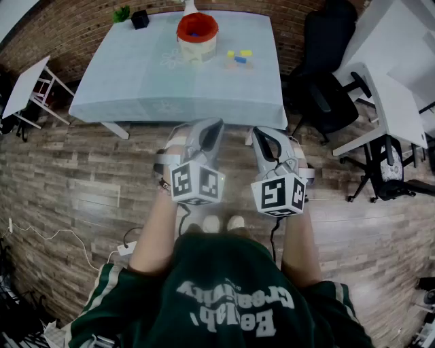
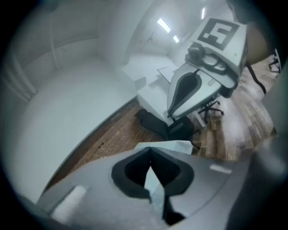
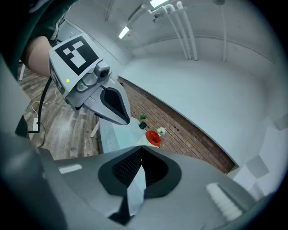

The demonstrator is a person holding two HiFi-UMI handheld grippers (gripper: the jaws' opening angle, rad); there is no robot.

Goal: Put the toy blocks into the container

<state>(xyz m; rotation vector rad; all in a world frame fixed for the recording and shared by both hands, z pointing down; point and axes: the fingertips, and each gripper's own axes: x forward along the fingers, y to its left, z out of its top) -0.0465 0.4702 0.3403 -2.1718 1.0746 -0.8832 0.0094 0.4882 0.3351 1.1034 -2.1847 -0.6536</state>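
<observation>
The container (image 1: pixel 197 32), a pale tub with a red rim, stands at the back of the table (image 1: pixel 136 88), which has a light blue cloth. Right of it lie a few small toy blocks (image 1: pixel 238 56), yellow, blue and orange. I stand back from the table's near edge, over the wooden floor. Both grippers are held side by side in front of me, pointing at the table. My left gripper (image 1: pixel 215 127) (image 2: pixel 150 155) is shut with nothing in it. My right gripper (image 1: pixel 261 134) (image 3: pixel 141 149) is shut and empty too. The container (image 3: pixel 153 138) shows small and far in the right gripper view.
Black office chairs (image 1: pixel 325 81) and white desks (image 1: pixel 389 102) stand to the right of the table. A small black pot with a green plant (image 1: pixel 138 18) sits at the table's back left. A white folding table (image 1: pixel 27 85) is at the left, and cables (image 1: pixel 41 234) lie on the floor.
</observation>
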